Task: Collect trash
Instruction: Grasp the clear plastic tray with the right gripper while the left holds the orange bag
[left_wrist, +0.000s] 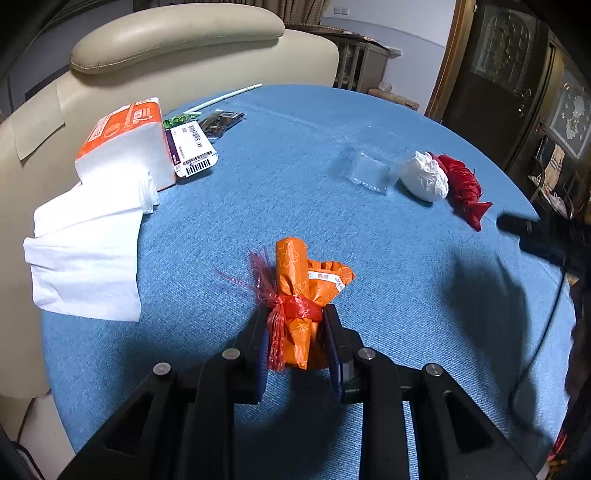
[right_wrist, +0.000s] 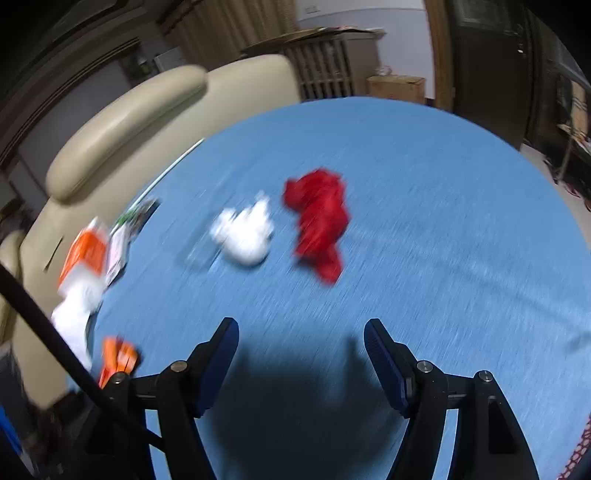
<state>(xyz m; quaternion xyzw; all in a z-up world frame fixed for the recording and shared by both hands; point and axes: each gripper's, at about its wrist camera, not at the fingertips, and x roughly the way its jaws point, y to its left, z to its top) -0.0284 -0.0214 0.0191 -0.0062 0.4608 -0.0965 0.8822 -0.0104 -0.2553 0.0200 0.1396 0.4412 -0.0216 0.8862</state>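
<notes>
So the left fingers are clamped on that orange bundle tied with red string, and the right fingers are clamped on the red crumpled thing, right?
Not quite. The left gripper does have its fingers clamped on the orange bundle. The right gripper, though, holds nothing: the right wrist view shows its fingers standing apart over bare blue tablecloth, with the red crumpled thing lying farther off, beside a white wad.

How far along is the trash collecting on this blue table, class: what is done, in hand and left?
Done: nothing visibly binned; no bin shows. In hand: the left gripper is shut on the orange wrapper bundle. The right gripper is open and empty. Left: the white crumpled wad, the red crumpled bag and the clear plastic pouch lie on the table.
</notes>
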